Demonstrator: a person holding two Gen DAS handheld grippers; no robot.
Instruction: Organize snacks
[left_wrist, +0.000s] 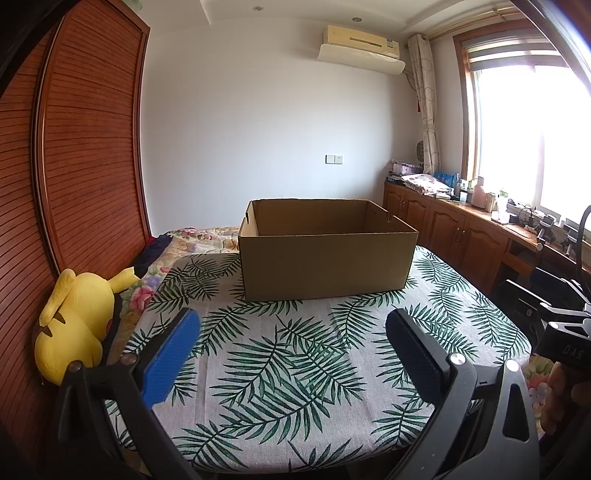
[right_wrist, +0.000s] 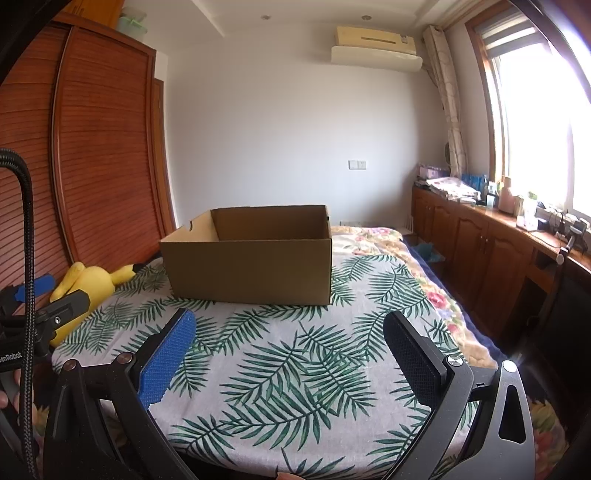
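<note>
We hold the left hand-held gripper with its fingers spread wide and nothing between them, one pad blue and the other black, above a tabletop covered in a white cloth printed with green palm leaves. Our right hand-held gripper is spread just as wide and also holds nothing, its blue pad on the left of its view and its black pad on the right. The cardboard box stands upright at the far side of the tabletop, its top open; we see only bare brown inner walls from here and cannot see its floor. We find no snacks anywhere on the cloth in either view. A yellow plush toy lies at the left edge of the tabletop against a wooden slatted wardrobe. Beyond the box a bed with a flowered quilt runs toward the white back wall, where an air conditioner hangs. Wooden cabinets under a bright window carry small clutter that is too small to tell apart.
</note>
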